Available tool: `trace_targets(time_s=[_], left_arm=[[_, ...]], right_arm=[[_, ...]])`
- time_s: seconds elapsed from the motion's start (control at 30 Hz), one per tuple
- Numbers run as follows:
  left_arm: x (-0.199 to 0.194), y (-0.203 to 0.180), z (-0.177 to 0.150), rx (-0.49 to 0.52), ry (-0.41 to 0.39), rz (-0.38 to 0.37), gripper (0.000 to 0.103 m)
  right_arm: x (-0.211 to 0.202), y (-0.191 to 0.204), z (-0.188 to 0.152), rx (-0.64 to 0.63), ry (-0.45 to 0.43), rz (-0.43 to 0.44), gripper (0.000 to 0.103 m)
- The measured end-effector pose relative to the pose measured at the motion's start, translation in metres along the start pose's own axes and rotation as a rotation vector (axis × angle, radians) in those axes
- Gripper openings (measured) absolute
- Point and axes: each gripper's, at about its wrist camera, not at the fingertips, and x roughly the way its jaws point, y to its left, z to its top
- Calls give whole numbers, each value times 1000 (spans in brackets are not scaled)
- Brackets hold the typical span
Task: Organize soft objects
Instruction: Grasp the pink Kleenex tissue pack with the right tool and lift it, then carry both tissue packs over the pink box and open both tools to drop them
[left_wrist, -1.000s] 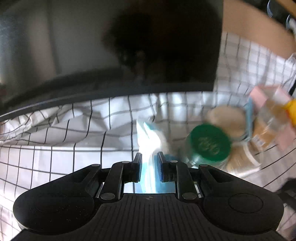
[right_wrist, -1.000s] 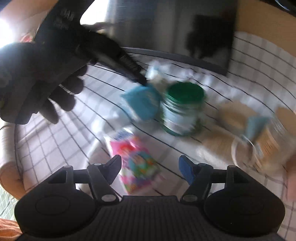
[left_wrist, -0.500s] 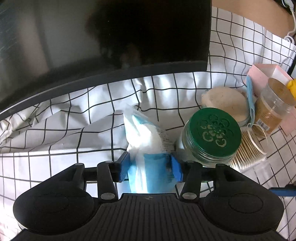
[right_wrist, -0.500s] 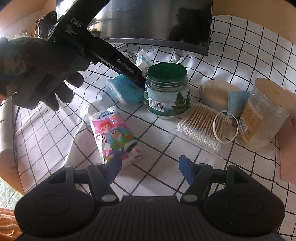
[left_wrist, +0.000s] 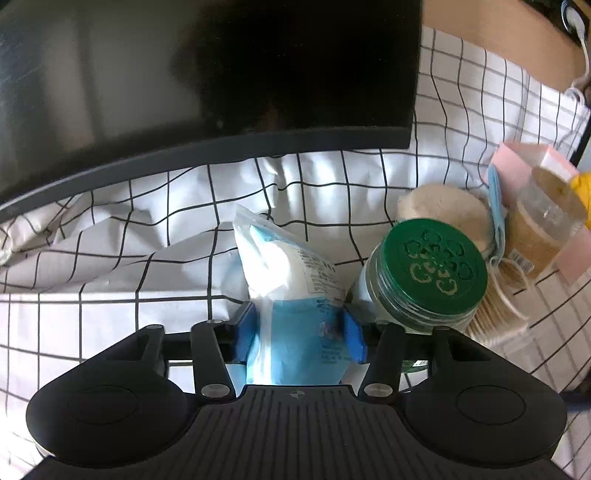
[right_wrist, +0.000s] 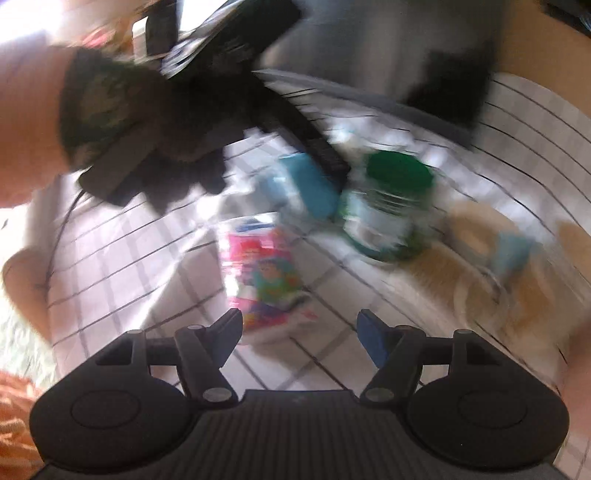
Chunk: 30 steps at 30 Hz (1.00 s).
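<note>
Blue packet (left_wrist: 295, 317) seemingly touching closing left claw (left_wrist: 299, 332)

— Where does the tissue pack (left_wrist: 291, 295) sit?
— On the checked cloth (left_wrist: 110, 295), before the monitor (left_wrist: 207, 74), with the jar (left_wrist: 424, 277) touching its right side.
— And past the jar?
— Cotton swabs (left_wrist: 495, 317) right of it, a round pad (left_wrist: 443, 210) behind, then a canister (left_wrist: 543, 229).
</note>
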Motion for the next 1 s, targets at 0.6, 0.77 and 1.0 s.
trace_targets(time_s=[0.6, 0.77, 1.0], left_arm=[[-71, 21, -24, -107, -91, 42, 45], [-96, 22, -4, -115, -158, 73, 45], [-116, 5, 29, -147, -207, 74, 45]], right_arm=[[26, 16, 47, 7, 42, 160, 48], [-23, 8, 73, -22, -49, 106, 48], [-87, -43, 96, 20, -151, -13, 48]])
